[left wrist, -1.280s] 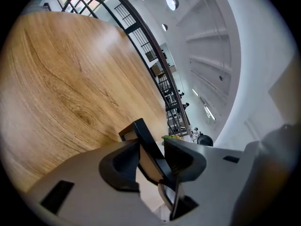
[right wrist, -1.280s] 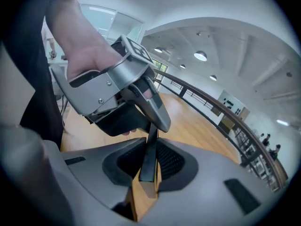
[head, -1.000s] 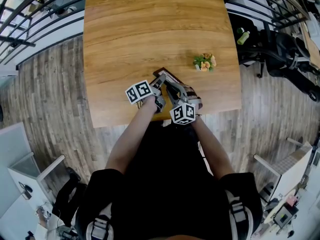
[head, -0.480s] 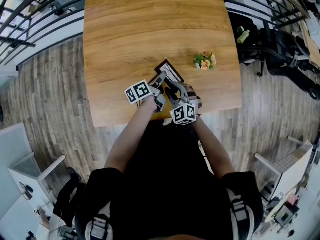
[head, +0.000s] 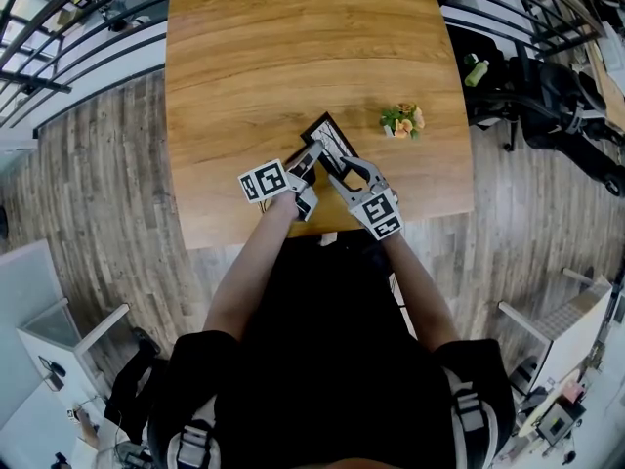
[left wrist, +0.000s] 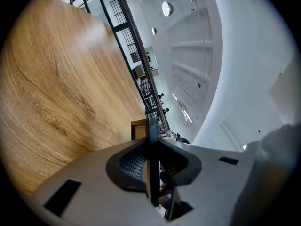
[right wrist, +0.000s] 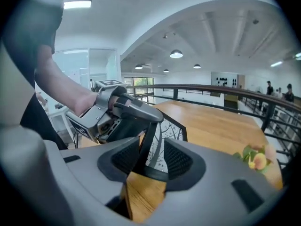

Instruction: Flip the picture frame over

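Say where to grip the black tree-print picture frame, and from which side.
Pinch the black picture frame by its thin rim at the near edge, coming from the person's side: it stands tipped up on edge, so jaws can straddle front and back. The left gripper, whose jaws have just been closing, clamps it so; the right gripper, jaws just been opening, has the frame loose between them.

Head view: from above, steeply down on the desk [head: 293,47]. Gripper views: close, low across it, sharing the picture frame [head: 327,131].
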A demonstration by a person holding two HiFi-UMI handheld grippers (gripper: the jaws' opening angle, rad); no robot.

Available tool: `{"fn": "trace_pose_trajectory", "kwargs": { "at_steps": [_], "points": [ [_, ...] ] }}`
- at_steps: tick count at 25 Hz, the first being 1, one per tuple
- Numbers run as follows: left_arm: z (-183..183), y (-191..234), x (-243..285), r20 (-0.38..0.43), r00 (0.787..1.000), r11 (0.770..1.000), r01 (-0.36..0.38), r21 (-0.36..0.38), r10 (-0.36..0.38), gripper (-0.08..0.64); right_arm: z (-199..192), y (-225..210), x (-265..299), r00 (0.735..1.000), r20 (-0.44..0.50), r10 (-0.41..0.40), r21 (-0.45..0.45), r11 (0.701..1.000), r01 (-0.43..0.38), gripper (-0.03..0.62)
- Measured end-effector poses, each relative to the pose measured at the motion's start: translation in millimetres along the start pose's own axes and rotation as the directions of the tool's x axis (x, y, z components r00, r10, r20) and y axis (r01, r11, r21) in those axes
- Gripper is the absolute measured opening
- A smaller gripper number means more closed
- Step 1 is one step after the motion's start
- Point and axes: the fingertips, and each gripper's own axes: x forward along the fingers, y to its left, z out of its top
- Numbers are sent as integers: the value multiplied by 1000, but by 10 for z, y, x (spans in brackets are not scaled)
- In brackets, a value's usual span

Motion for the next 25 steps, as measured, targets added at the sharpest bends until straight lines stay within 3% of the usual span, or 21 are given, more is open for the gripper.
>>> {"fn": "trace_pose_trajectory", "kwargs": {
  "at_steps": [4,7,11,16,20,25],
  "points": [
    [-1,-16,-41,-6,1000,1000,10,12,-10,94,-5,-36,-51,999,41,26,62,998,-28,166],
    [10,-28,-100,-26,1000,999,19,38,-18,94,-49,-248,-73,998,52,-27,155,988,19,161],
    [-8,-84,-183,-65,997,997,50,62,-47,94,-192,-561,-46,998,7,-56,210,976,53,155],
    [-29,-128,-285,-98,991,993,99,61,-93,94,-297,-659,26,996,32,81,366,926,-87,199],
    [-107,-194,-297,-147,979,987,152,51,-143,94,-352,-714,-9,994,45,104,402,909,-113,196],
    [-223,-164,-319,-188,972,988,148,37,-138,94,-373,-591,-55,977,103,184,475,854,-211,198]
  ]
}}
